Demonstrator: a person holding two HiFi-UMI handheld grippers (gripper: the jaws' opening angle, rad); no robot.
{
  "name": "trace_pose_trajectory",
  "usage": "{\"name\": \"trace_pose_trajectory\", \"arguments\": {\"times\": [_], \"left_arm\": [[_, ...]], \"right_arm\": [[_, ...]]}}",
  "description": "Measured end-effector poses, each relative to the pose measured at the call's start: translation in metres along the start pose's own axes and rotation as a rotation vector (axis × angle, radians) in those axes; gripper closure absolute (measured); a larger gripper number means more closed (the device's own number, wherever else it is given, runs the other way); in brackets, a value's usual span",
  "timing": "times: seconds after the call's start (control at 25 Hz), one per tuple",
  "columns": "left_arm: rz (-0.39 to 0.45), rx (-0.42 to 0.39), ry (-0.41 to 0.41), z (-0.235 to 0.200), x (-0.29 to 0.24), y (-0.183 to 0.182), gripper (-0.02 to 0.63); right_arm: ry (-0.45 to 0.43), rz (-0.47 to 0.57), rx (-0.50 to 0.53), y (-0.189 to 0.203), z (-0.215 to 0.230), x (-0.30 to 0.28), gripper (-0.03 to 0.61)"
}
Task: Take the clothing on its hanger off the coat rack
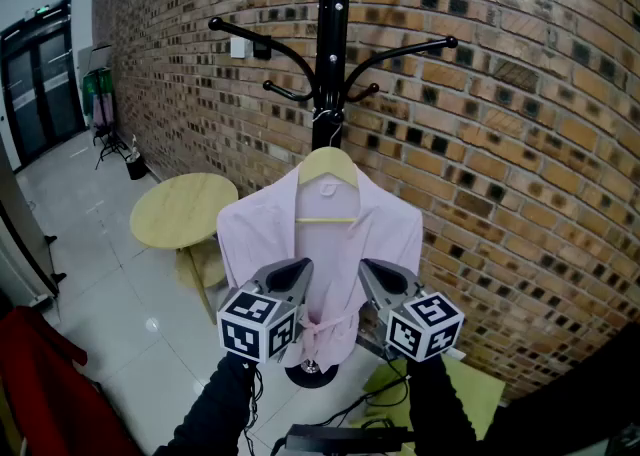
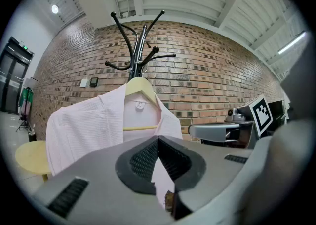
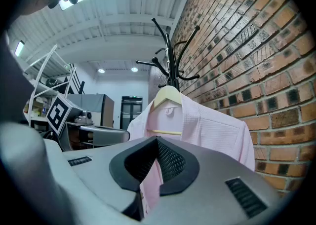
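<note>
A pale pink robe hangs on a wooden hanger from the black coat rack, in front of a brick wall. Both grippers are held low, in front of the robe's lower part and apart from it. My left gripper is shut with nothing in it, and so is my right gripper. The left gripper view looks up past my left gripper at the robe, hanger and rack. In the right gripper view my right gripper points at the robe and hanger.
A round yellow table stands left of the rack, close to the robe's sleeve. The rack's base rests on the tiled floor. A yellow-green sheet lies at the lower right, a red thing at the lower left. The brick wall runs behind.
</note>
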State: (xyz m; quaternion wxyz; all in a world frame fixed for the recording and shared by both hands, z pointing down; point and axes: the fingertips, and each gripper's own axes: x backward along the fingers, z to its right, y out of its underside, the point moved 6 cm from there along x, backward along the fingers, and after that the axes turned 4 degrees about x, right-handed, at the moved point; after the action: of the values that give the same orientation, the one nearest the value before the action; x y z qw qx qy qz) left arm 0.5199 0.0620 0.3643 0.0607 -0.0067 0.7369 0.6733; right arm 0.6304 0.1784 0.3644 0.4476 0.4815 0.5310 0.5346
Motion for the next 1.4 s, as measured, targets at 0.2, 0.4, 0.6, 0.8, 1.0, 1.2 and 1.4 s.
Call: {"name": "trace_pose_trajectory", "arguments": {"times": [0.2,0.4,0.6,0.8,1.0,1.2,1.4], "left_arm": [[0.002,-0.07,-0.043,-0.015,-0.005,-0.011,0.606],[0.04,-0.262,-0.161,-0.047,-0.007,-0.051,0.606],[0.023,-0.456,-0.205,-0.068,-0.014,-0.092,0.476],[-0.084,-0.656,-0.213,-0.072,-0.032,-0.106,0.363],[-0.171,-0.72,-0.171,-0.074,-0.054,-0.107,0.334],[-0.232,-0.745,-0.143,-0.078,-0.073,-0.104,0.33],[-0.243,-0.778,-0.174,-0.083,-0.084,-0.098,0.412]], "right_arm": [[-0.008,0.004,0.002,0.0,-0.003,-0.001,0.6],[-0.023,0.0,0.003,0.001,-0.011,-0.004,0.6],[-0.024,-0.006,0.001,0.005,-0.018,-0.006,0.6],[-0.02,-0.008,0.003,0.003,-0.023,-0.005,0.6],[-0.006,-0.001,0.004,0.002,-0.025,-0.004,0.6],[0.012,-0.008,0.0,0.006,-0.026,0.002,0.6],[0.035,-0.004,-0.003,0.007,-0.022,0.009,0.6]]}}
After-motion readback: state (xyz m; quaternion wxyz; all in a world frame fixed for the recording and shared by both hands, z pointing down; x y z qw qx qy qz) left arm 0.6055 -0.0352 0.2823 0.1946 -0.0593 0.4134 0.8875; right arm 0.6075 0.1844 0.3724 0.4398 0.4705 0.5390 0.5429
